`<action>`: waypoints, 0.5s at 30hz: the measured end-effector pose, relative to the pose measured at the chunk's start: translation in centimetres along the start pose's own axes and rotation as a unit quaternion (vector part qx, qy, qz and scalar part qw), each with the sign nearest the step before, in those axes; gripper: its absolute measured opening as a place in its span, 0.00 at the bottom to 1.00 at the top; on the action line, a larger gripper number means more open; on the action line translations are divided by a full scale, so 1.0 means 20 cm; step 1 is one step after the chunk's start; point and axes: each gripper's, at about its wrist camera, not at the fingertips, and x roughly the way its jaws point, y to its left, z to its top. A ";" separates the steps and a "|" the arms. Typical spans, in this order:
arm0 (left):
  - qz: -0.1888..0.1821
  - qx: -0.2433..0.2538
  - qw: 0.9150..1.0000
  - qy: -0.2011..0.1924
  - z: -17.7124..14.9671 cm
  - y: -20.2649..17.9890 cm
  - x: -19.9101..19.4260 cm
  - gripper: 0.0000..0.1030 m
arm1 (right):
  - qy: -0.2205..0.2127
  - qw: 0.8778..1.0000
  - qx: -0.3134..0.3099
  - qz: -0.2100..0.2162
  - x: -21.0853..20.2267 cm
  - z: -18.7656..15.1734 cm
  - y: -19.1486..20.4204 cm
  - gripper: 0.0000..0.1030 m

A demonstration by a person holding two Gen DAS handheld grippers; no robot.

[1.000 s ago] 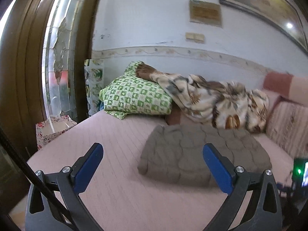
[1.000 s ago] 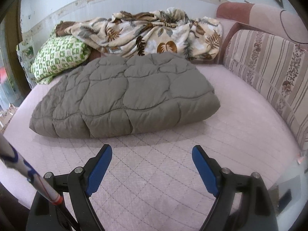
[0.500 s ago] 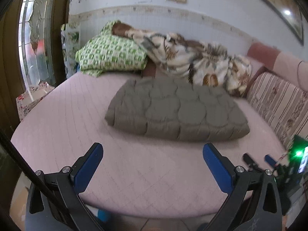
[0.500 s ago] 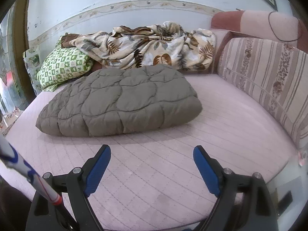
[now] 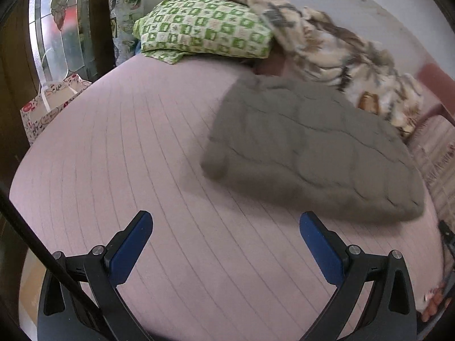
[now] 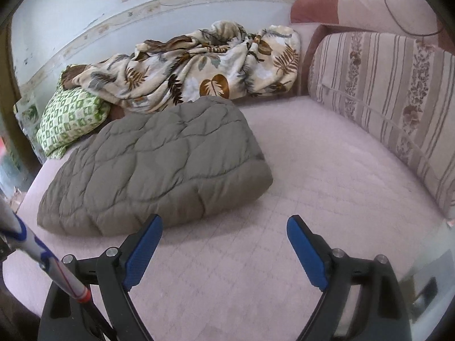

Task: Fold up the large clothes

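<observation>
Fingers (image 6: 307, 253) wide above pink quilted mattress (image 6: 327, 170)

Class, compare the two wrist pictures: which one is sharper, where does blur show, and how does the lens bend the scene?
Left wrist view: the grey quilted garment and leaf-print blanket are smeared by motion blur, while the left gripper stays crisp. Right wrist view: sharp throughout, stitching on the garment clear. Both views: fisheye bending curves the pink bed cover, with dark corners.
</observation>
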 end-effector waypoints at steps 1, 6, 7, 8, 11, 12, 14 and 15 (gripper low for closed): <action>-0.003 -0.001 1.000 0.000 0.04 0.01 0.03 1.00 | -0.001 1.000 0.004 -0.001 0.03 0.03 -0.01 0.90; -0.038 -0.031 0.999 0.010 0.33 0.11 0.29 1.00 | 0.006 0.999 0.046 -0.016 0.24 0.20 -0.13 0.91; -0.047 -0.041 0.998 0.014 0.37 0.12 0.34 1.00 | 0.012 0.998 0.056 -0.015 0.29 0.23 -0.16 0.92; -0.056 -0.051 0.997 0.017 0.43 0.14 0.40 1.00 | 0.020 0.997 0.068 -0.013 0.34 0.26 -0.18 0.92; -0.072 -0.067 0.995 0.029 0.54 0.15 0.56 1.00 | 0.055 0.992 0.112 0.023 0.56 0.34 -0.28 0.93; -0.079 -0.073 0.994 0.034 0.56 0.15 0.62 1.00 | 0.064 0.990 0.121 0.035 0.61 0.35 -0.30 0.93; -0.106 -0.091 0.989 0.053 0.60 0.17 0.74 1.00 | 0.089 0.983 0.144 0.071 0.76 0.36 -0.35 0.94; -0.129 -0.102 0.984 0.069 0.61 0.18 0.80 1.00 | 0.097 0.980 0.151 0.084 0.81 0.36 -0.37 0.95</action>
